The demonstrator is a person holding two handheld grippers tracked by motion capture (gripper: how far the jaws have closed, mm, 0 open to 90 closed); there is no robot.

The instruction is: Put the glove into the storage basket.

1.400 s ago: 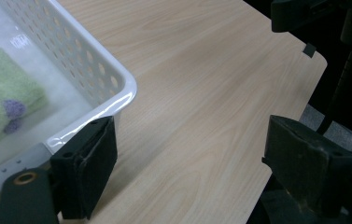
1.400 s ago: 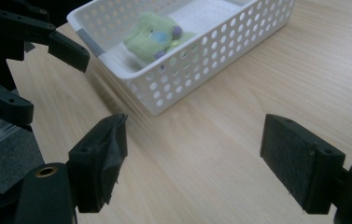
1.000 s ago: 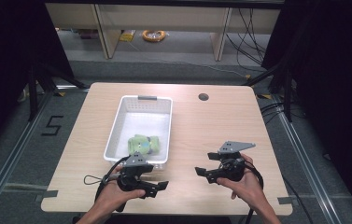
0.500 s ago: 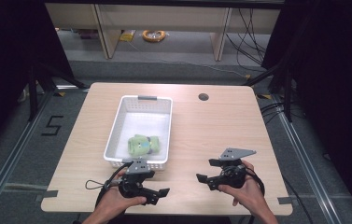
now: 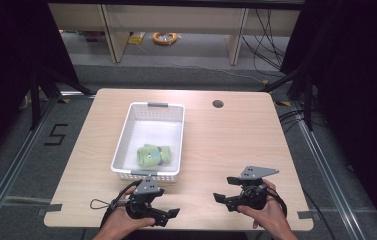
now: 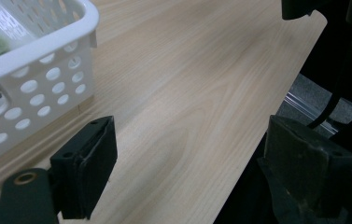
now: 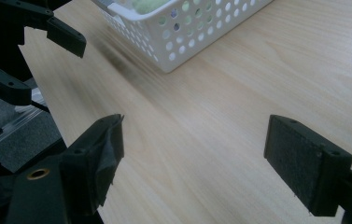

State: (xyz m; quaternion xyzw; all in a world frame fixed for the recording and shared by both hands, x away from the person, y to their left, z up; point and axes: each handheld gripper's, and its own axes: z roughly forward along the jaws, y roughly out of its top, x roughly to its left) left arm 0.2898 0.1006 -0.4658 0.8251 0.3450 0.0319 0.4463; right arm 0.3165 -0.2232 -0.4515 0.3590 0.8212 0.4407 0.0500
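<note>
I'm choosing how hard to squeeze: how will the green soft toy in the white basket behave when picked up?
The green soft toy looks plush and lumpy, so it will probably squash and flop rather than hold shape. It seems light for its size. Lying slumped on the floor of the white basket, it is unlikely to roll; its fabric should not be slippery.

Table (image 5: 236, 145): pale wood top with a round cable hole (image 5: 218, 104) near its far edge.
Floor marking (image 5: 56, 135): black "5" left of the table.
Cable coil (image 5: 164, 37): orange, on the floor beyond the table.
</note>
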